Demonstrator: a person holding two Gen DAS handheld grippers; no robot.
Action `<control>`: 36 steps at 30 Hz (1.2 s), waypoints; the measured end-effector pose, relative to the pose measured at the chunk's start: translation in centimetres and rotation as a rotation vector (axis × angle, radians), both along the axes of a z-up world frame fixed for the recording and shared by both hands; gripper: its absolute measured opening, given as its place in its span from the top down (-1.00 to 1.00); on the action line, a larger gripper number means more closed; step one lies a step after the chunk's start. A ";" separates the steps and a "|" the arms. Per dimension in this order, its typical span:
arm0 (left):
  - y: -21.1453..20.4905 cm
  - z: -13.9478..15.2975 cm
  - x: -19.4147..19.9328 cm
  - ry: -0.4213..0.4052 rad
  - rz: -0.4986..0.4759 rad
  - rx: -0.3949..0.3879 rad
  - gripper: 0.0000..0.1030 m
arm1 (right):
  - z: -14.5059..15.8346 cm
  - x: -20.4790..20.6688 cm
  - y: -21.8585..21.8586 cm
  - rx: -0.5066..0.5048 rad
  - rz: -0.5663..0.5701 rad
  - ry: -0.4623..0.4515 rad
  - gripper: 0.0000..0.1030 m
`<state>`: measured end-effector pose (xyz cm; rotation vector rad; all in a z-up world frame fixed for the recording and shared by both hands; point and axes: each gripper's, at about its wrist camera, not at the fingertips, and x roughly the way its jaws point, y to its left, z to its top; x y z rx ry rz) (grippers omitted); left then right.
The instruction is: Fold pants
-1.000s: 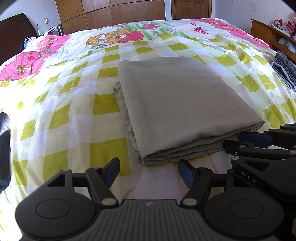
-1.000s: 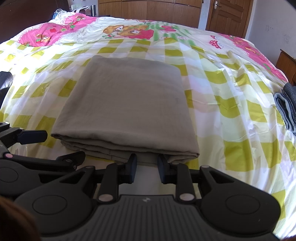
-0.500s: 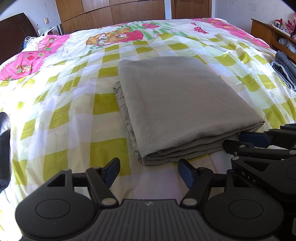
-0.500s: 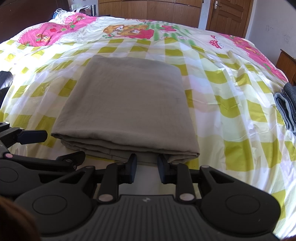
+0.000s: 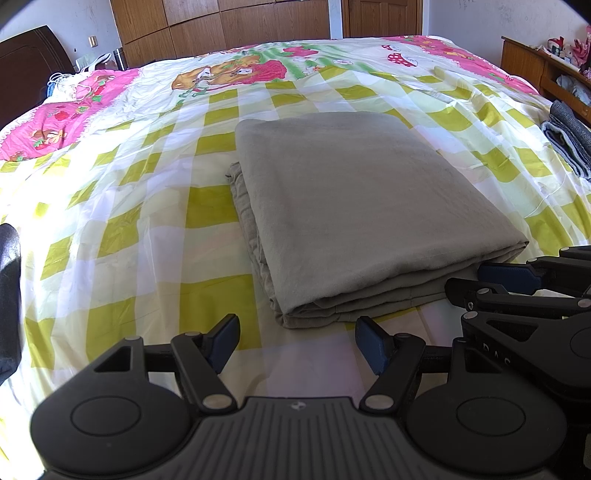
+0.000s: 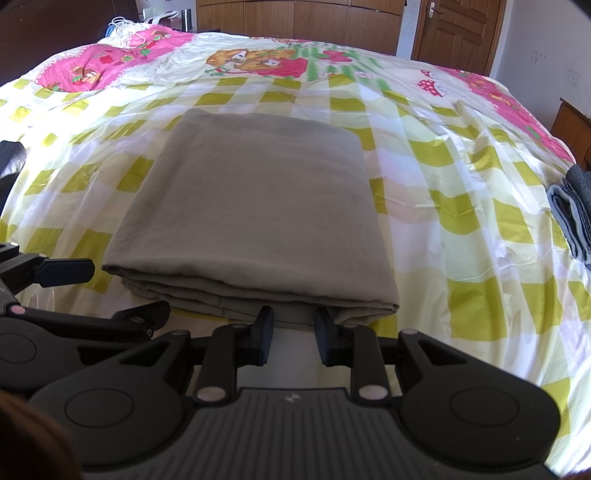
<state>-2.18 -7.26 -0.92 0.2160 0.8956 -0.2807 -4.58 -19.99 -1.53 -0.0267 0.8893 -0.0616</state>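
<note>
The grey-beige pants [image 5: 362,206] lie folded into a flat rectangle of several layers on the checked bedspread [image 5: 122,206]; they also show in the right wrist view [image 6: 258,218]. My left gripper [image 5: 295,338] is open and empty, just short of the stack's near left corner. My right gripper [image 6: 293,325] is open with a narrow gap, empty, its tips close to the stack's near edge. Each gripper shows at the other view's side.
A folded dark grey garment [image 5: 569,140] lies at the bed's right edge, also in the right wrist view [image 6: 572,218]. A wooden shelf [image 5: 546,70] stands to the right, wardrobes [image 5: 229,26] behind. A dark object [image 5: 9,295] sits at the left edge.
</note>
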 end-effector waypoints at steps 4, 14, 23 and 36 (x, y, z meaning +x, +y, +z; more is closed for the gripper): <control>0.0 0.0 0.0 0.000 0.000 0.000 -0.55 | 0.0 0.0 0.0 0.000 0.000 0.001 0.50; 0.0 -0.1 -0.1 -0.001 0.000 -0.001 -0.55 | 0.0 0.0 0.0 0.000 0.000 0.000 0.51; 0.0 0.0 0.0 0.000 0.001 0.000 -0.54 | -0.1 -0.1 0.0 -0.003 0.001 0.000 0.51; 0.1 0.0 -0.1 -0.006 -0.002 0.007 -0.54 | -0.1 -0.1 0.1 -0.003 0.002 0.001 0.51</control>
